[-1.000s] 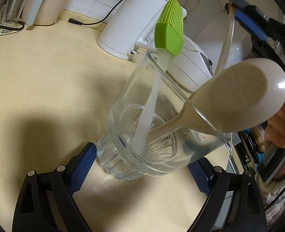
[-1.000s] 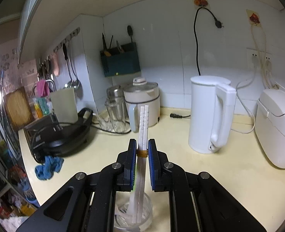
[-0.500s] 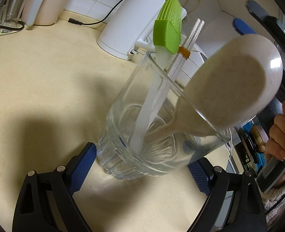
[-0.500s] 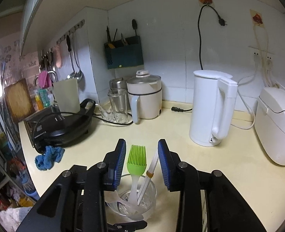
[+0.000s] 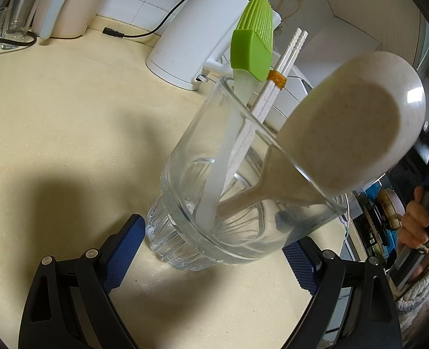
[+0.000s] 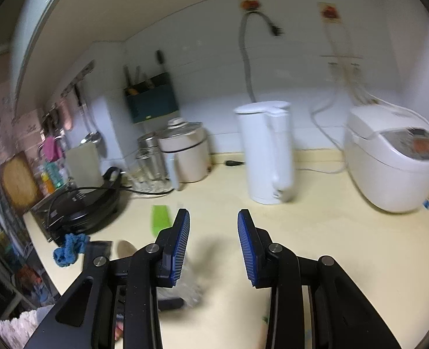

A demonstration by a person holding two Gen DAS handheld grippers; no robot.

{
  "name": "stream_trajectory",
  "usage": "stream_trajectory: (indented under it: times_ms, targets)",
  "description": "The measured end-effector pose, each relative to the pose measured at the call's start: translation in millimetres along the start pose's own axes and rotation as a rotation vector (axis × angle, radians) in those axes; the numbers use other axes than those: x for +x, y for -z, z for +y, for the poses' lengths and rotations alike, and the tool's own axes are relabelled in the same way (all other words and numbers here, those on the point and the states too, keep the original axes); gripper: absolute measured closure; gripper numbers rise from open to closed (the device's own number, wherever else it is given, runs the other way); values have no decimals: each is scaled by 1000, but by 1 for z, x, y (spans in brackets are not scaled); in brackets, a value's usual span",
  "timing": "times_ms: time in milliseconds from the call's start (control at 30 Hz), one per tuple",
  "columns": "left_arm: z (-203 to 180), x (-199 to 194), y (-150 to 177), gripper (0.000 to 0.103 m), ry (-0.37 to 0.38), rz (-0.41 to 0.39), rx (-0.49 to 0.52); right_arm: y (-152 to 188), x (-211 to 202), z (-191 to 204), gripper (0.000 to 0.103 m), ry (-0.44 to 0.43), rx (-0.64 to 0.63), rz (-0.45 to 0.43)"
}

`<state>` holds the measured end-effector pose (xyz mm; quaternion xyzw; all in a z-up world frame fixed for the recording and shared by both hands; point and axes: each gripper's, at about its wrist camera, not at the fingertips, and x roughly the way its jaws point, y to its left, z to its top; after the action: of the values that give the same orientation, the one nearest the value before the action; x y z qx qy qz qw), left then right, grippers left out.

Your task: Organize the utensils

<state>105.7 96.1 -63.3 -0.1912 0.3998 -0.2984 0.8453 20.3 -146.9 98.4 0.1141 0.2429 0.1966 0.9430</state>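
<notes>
Chopsticks (image 5: 275,87), brush (image 5: 252,46), spoon (image 5: 345,133) in glass (image 5: 214,232).

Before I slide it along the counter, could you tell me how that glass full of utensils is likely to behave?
The glass looks top-heavy: the spoon, green brush and chopsticks all stick out above its rim and lean to one side, so it may tip. Its smooth wall could slip, and it is probably fragile. The utensils stand loose and may rattle or shift.
</notes>
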Motion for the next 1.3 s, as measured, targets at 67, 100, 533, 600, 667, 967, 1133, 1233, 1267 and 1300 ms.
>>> stream_trajectory:
  times_ms: [67, 100, 533, 600, 667, 967, 1133, 1233, 1267, 1300]
  targets:
    - [0, 0, 0, 10, 0, 0, 0, 8, -11, -16, 68, 35, 36, -4]
    - [0, 0, 0, 10, 0, 0, 0, 12, -15, -24, 69, 48, 56, 0]
    - [0, 0, 0, 10, 0, 0, 0, 122, -42, -90, 68, 73, 240, 201]
    - [0, 0, 0, 10, 0, 0, 0, 131, -36, -83, 68, 53, 225, 233]
    - [0, 0, 0, 10, 0, 0, 0, 136, -26, -71, 68, 33, 176, 273]
    - [0, 0, 0, 10, 1, 0, 0, 132, 8, -47, 86, 30, 47, 334]
    - [0, 0, 0, 10, 1, 0, 0, 120, 47, -31, 86, 72, -58, 353]
    - [0, 0, 0, 10, 1, 0, 0, 119, 70, -29, 86, 122, -103, 393]
    - [0, 0, 0, 10, 1, 0, 0, 119, 75, -29, 86, 127, -107, 405]
    - [0, 0, 0, 10, 1, 0, 0, 120, 80, -30, 86, 137, -112, 419]
